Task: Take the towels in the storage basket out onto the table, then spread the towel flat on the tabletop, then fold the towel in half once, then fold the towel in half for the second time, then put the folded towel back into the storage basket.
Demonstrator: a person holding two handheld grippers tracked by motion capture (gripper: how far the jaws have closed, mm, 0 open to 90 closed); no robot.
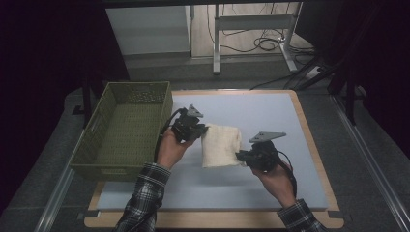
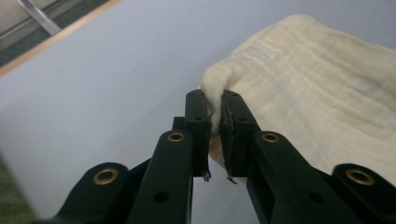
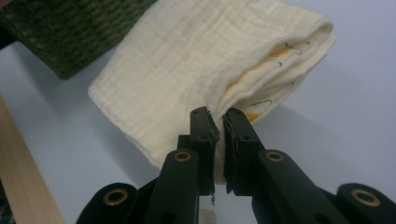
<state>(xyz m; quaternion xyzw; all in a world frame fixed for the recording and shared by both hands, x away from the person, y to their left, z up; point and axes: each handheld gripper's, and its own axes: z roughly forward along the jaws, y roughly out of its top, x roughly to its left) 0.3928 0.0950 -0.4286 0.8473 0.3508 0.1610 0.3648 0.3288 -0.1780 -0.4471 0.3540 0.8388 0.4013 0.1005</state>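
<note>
One folded cream cloth (image 1: 221, 145) lies near the middle of the pale blue mat (image 1: 270, 116), and both grippers have hold of it. The left gripper (image 1: 202, 129), held in the person's left hand (image 1: 170, 147), meets the cloth at its ten o'clock corner; in the left gripper view its two black jaws are nearly together with a pinch of the cream fabric (image 2: 299, 88) caught between them, the rest of the cloth spreading away toward two o'clock. The right gripper (image 1: 240, 155), held in the right hand (image 1: 276, 180), meets the cloth at its five o'clock corner; in the right gripper view its jaws are likewise almost closed on the edge of the folded cloth (image 3: 205, 60), whose stacked layers show at about two o'clock with small yellow and dark marks between them. Each gripper carries a grey three-cornered plate on top and trails a black cable. A green woven basket (image 1: 96, 140) stands at nine o'clock from the cloth, at the left edge of the mat, just beside the left hand; part of its weave (image 3: 70, 32) shows at eleven o'clock in the right gripper view. The mat rests on a wooden board (image 1: 309, 140), whose light rim frames it. The person's plaid sleeves (image 1: 145, 193) enter from six o'clock.
</note>
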